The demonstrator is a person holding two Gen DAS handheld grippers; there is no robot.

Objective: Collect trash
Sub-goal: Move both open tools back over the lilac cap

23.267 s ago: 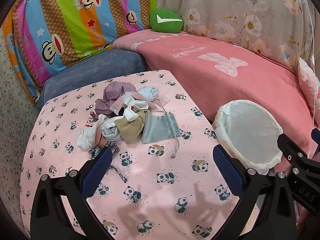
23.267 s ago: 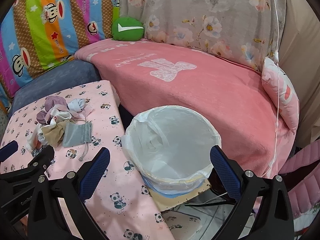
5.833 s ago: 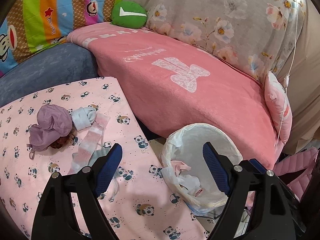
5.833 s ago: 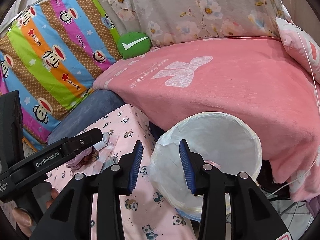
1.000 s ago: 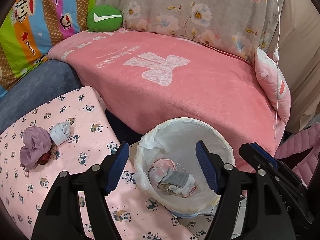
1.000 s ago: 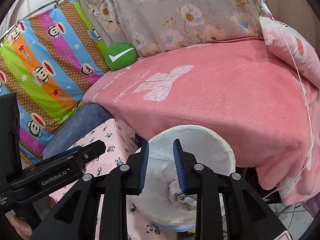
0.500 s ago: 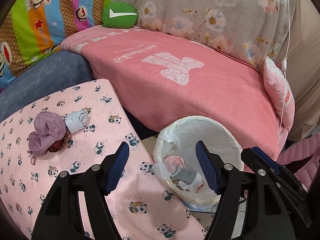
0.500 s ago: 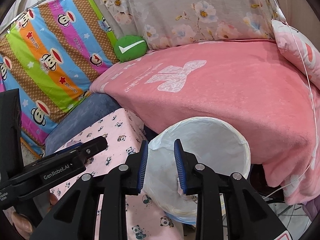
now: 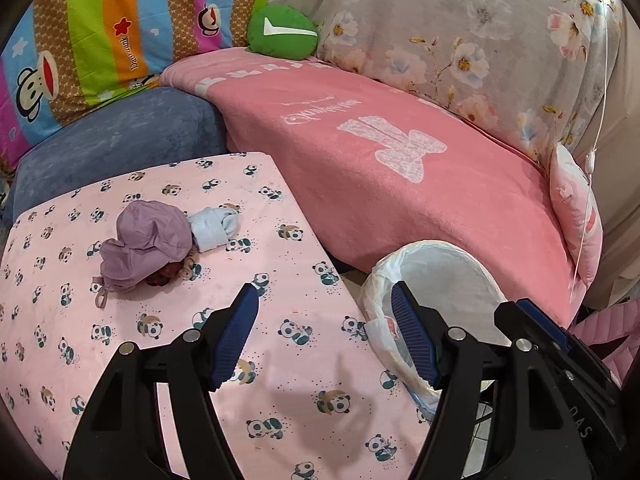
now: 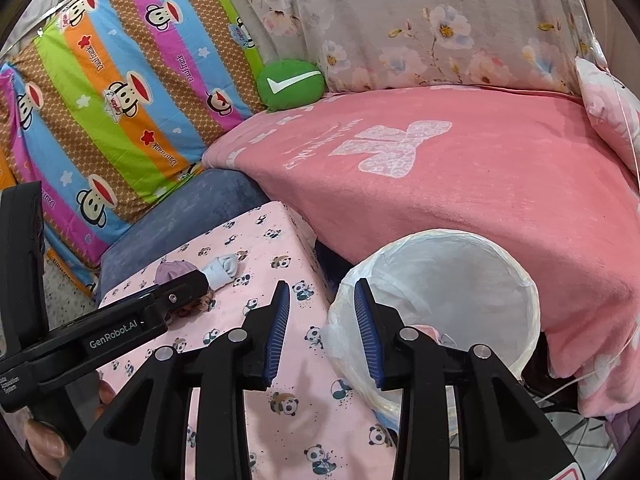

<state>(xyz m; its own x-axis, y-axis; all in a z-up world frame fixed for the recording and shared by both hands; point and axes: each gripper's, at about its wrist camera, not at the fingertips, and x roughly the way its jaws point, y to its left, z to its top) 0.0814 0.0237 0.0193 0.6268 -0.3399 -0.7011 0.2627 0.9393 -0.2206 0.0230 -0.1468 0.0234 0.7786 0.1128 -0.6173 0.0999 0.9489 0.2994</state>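
A crumpled purple cloth [image 9: 146,244] lies on the panda-print table [image 9: 280,380], over a dark reddish item [image 9: 166,278]. A rolled light-blue sock [image 9: 214,226] touches its right side; it also shows in the right wrist view [image 10: 224,268]. A white-lined trash bin [image 9: 452,272] stands off the table's right edge, with pink cloth inside [image 10: 430,330]. My left gripper [image 9: 324,332] is open and empty above the table's right part, near the bin. My right gripper [image 10: 322,320] is partly open and empty, between table edge and bin [image 10: 460,280].
A pink blanket [image 9: 380,168] covers the sofa behind the table and bin. A blue cushion [image 9: 120,136], striped monkey-print cloth [image 9: 100,32], green round pillow [image 9: 282,32] and floral cloth [image 9: 460,32] lie behind. A pink pillow [image 9: 576,216] sits at the right.
My left gripper has swung left from over the bin toward the table; the purple cloth and sock now look nearer. My right gripper has widened a little and shifted left.
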